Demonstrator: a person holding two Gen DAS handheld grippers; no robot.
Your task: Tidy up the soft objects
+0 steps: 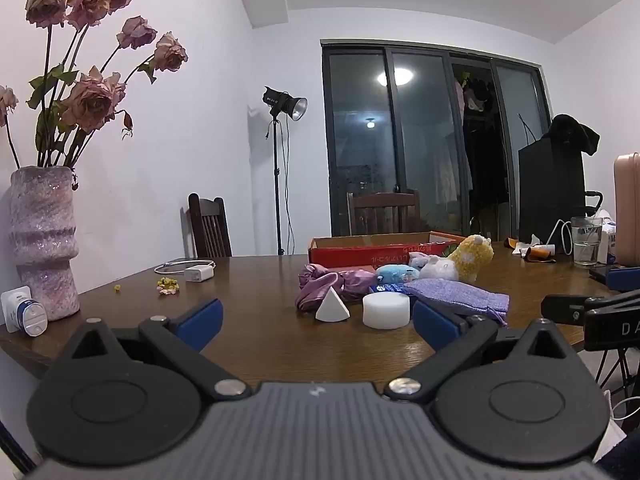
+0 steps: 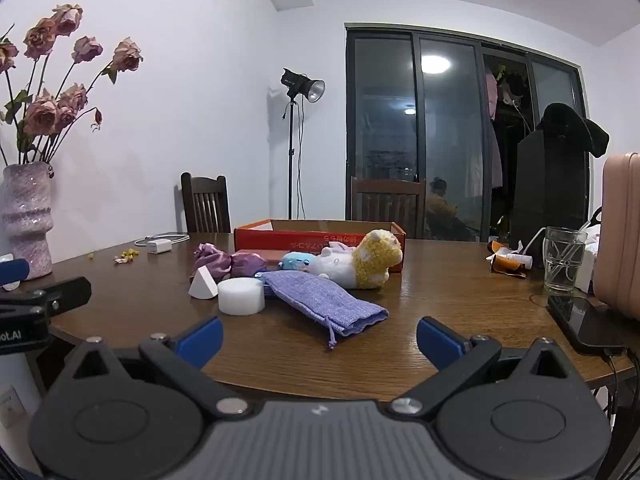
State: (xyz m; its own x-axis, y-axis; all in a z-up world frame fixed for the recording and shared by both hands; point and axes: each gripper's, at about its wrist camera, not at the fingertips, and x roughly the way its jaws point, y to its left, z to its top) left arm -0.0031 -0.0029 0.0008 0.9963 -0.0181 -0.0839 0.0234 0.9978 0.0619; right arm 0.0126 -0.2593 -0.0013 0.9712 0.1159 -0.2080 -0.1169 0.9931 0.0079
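On the brown table lie a white foam cone [image 1: 333, 306] [image 2: 203, 283], a white foam cylinder [image 1: 386, 310] [image 2: 241, 296], a crumpled mauve satin cloth [image 1: 328, 283] [image 2: 228, 262], a purple knit pouch [image 1: 456, 296] [image 2: 326, 306], a blue plush [image 1: 394, 273] [image 2: 296, 262], a white plush [image 1: 439, 267] [image 2: 334, 267] and a yellow plush [image 1: 472, 255] [image 2: 378, 258]. Behind them stands an open red cardboard box [image 1: 376, 254] [image 2: 316, 236]. My left gripper [image 1: 316, 322] and my right gripper [image 2: 320, 340] hover open over the near table edge, nothing between their blue pads.
A pink vase [image 1: 42, 240] with dried roses stands at the left; a white charger [image 1: 198, 273] lies nearby. At the right are a glass [image 2: 564, 258], a phone [image 2: 584, 326] and a pink case [image 2: 622, 232]. Two chairs stand behind the table.
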